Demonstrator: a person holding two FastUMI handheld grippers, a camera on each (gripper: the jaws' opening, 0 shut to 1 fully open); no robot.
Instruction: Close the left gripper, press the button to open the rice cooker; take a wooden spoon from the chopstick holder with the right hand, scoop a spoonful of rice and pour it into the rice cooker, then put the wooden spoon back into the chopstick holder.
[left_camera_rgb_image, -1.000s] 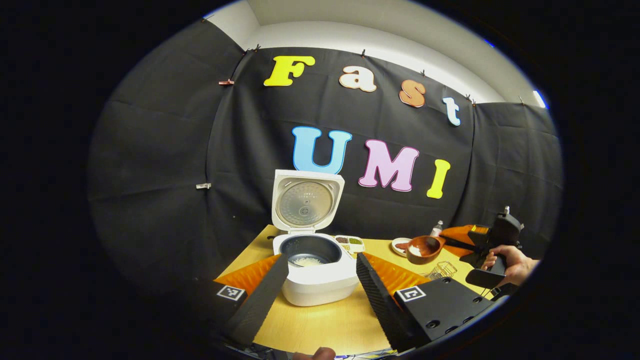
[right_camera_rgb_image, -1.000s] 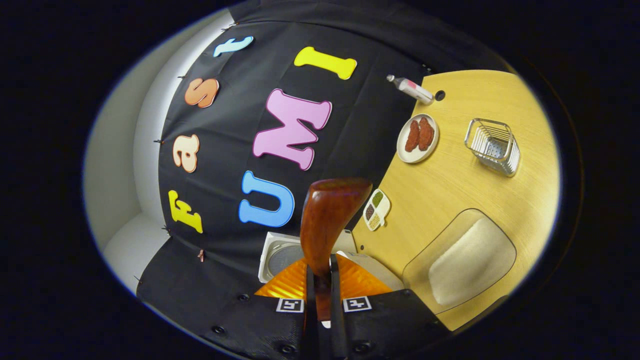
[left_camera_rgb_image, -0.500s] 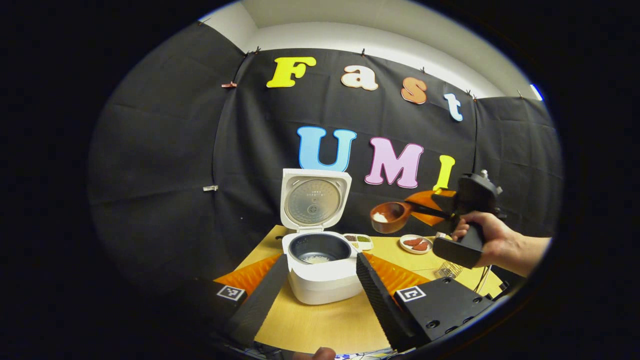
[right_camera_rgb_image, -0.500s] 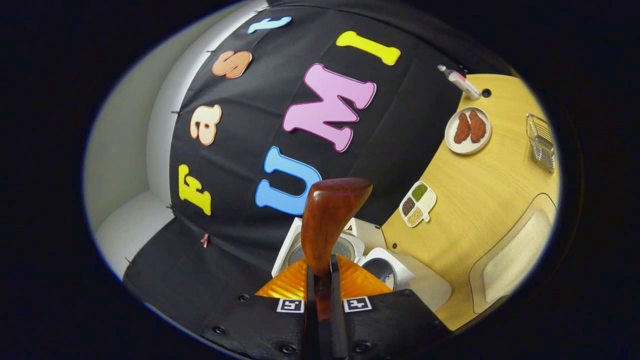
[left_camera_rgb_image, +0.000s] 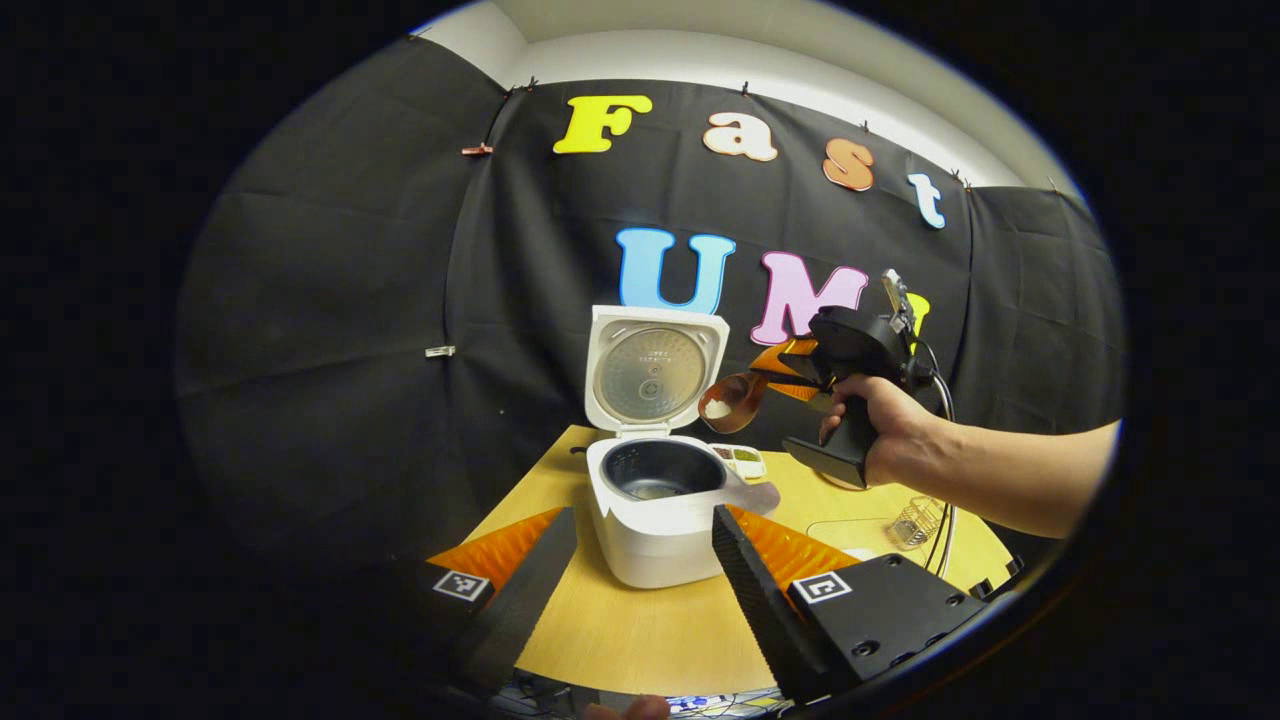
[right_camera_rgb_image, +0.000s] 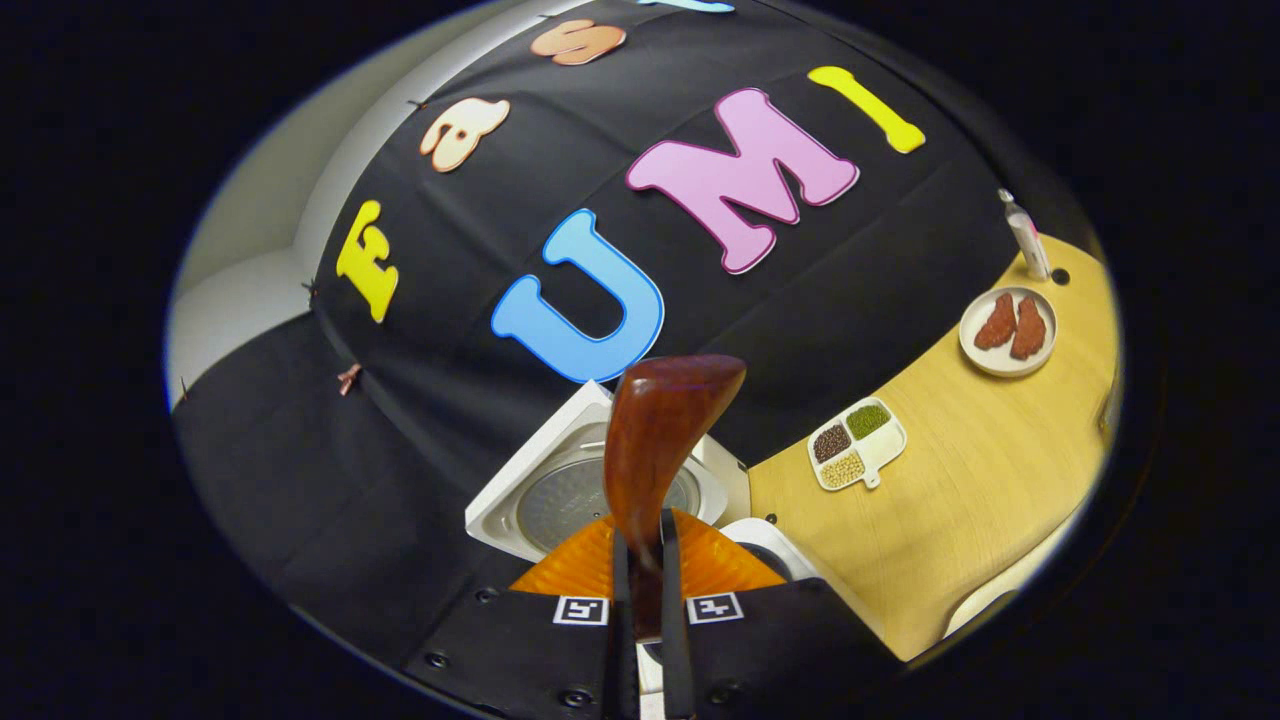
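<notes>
Right gripper view: my jaws pinch the wooden spoon (right_camera_rgb_image: 655, 440) handle, bowl tipped toward the rice cooker (left_camera_rgb_image: 655, 495) for pouring; left jaws spread.

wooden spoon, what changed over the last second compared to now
The right hand-held gripper, shut on the wooden spoon, carried it up from low over the table and across toward the rice cooker; its bowl now hangs tilted beside the raised lid. The cooker stayed open, the left hand-held gripper open and in place.
</notes>
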